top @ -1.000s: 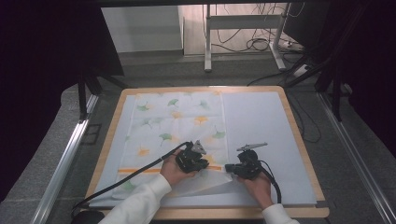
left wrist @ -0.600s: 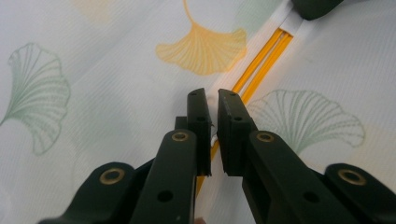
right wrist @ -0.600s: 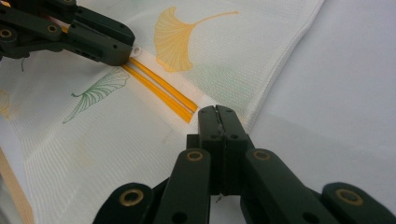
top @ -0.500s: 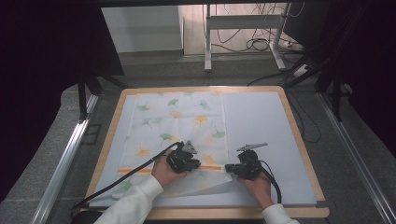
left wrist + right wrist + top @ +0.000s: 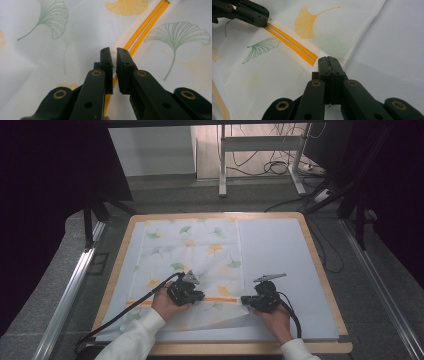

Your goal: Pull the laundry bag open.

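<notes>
mesh laundry bag (image 5: 192,251) with ginkgo leaves is lying on the white mat (image 5: 280,250), toward its left and near side; left gripper (image 5: 113,53) is pinching the small white pull on the orange zipper (image 5: 292,45); right gripper (image 5: 328,59), jaws pressed together, is clamping the zipper's right end at the bag's edge; both hands are sitting near the table's near edge.

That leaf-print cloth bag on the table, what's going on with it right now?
A person is working the orange zipper of a white leaf-print mesh bag lying on the table. The right tongs are shut on the bag's fabric at the zipper's end, pinning it. The left tongs are closed on the white zipper pull farther along the track.
</notes>
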A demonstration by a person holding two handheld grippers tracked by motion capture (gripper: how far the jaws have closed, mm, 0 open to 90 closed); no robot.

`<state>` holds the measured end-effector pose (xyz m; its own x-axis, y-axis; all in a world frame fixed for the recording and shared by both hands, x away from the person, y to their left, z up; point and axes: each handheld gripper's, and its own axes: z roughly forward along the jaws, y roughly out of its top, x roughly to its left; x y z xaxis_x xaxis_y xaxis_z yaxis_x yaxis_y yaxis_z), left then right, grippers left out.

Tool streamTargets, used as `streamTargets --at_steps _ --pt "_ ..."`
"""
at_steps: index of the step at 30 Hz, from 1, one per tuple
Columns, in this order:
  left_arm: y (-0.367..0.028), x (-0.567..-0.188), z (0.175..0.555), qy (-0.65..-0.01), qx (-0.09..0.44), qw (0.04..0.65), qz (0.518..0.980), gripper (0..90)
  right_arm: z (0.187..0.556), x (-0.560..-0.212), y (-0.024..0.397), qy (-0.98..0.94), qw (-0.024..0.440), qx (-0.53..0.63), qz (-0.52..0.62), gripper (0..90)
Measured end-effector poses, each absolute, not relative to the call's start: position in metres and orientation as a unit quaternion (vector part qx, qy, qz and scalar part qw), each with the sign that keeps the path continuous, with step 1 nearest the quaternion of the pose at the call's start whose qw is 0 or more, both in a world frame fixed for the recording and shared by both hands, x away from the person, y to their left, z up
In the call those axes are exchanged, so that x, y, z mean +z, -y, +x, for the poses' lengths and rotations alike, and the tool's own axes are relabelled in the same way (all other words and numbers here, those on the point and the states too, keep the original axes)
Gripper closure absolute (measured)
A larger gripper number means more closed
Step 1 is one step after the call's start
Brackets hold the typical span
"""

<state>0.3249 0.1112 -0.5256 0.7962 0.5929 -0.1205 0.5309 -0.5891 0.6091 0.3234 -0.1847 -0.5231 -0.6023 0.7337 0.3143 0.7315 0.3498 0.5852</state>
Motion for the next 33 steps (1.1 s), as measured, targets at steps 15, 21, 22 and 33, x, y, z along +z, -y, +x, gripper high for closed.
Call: streamTargets --at_steps 15,21,22,33 --pt "-0.129 -0.525 0.321 -0.331 0.052 0.316 0.888 84.5 0.323 -0.523 0.185 -0.822 0.003 0.356 0.444 89.8" --pt "-0.138 -0.526 0.319 -0.337 0.055 0.315 0.886 84.5 0.323 -0.523 0.185 -0.822 0.004 0.356 0.444 89.8" --pt "-0.139 -0.526 0.319 -0.340 0.055 0.315 0.885 84.5 0.323 -0.523 0.185 -0.823 0.004 0.356 0.443 89.8" --pt "-0.148 -0.526 0.317 -0.345 0.058 0.312 0.883 84.5 0.323 -0.523 0.185 -0.823 0.004 0.356 0.443 89.8"
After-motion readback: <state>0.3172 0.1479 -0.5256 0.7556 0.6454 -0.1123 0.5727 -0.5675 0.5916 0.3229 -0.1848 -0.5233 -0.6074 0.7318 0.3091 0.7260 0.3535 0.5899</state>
